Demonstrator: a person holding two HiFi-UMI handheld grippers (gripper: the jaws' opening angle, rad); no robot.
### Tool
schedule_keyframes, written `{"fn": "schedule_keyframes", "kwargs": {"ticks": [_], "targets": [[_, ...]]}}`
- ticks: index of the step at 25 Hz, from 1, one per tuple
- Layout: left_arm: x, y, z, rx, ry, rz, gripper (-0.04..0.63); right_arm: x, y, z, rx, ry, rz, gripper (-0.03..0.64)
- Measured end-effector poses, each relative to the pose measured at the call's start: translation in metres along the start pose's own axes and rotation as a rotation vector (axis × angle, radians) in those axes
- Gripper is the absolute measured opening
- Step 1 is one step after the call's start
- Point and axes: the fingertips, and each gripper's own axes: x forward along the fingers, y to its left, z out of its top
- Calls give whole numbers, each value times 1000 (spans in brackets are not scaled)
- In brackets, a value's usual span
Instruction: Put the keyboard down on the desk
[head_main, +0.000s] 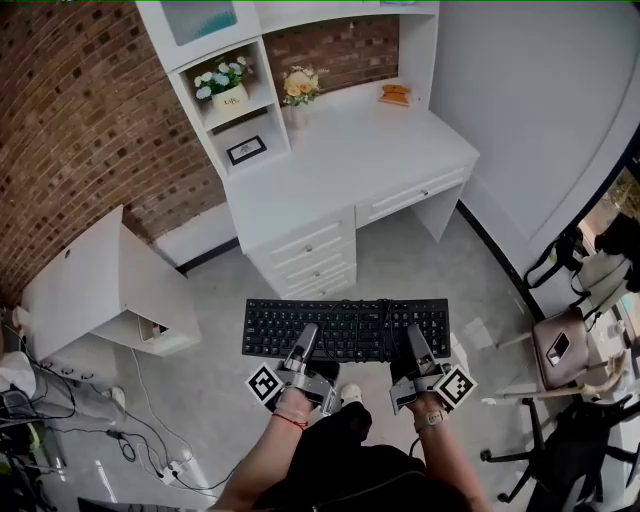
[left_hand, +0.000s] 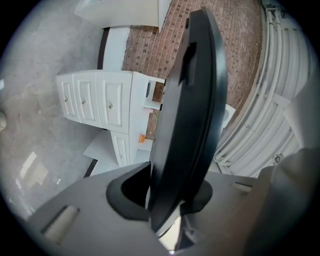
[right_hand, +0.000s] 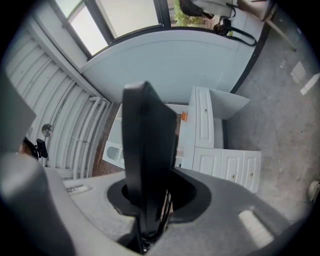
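A black keyboard (head_main: 345, 328) hangs level in the air over the grey floor, in front of the white desk (head_main: 350, 150). My left gripper (head_main: 307, 340) is shut on its near edge left of the middle, and my right gripper (head_main: 415, 342) is shut on the near edge toward the right. In the left gripper view the keyboard (left_hand: 190, 110) stands edge-on between the jaws of the left gripper (left_hand: 167, 200), with the desk drawers (left_hand: 100, 100) beyond. In the right gripper view the keyboard (right_hand: 147, 145) rises from the shut right gripper (right_hand: 150, 210).
The desk hutch holds flower pots (head_main: 228, 85), a framed picture (head_main: 246, 150) and an orange object (head_main: 395, 94). A white cabinet (head_main: 100, 285) lies at the left, with cables (head_main: 150, 440) on the floor. Chairs (head_main: 565, 345) stand at the right. A brick wall (head_main: 70, 130) is behind.
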Motion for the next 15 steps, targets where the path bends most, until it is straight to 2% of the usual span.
{"fn": "schedule_keyframes", "kwargs": {"ticks": [8,15], "targets": [[63,25,30,-18,2,37,80,60,-29,26,-13,3,-35,78],[99,29,52,-18,-6,10,80,103,-40,35,-17,17,-22,78]]}}
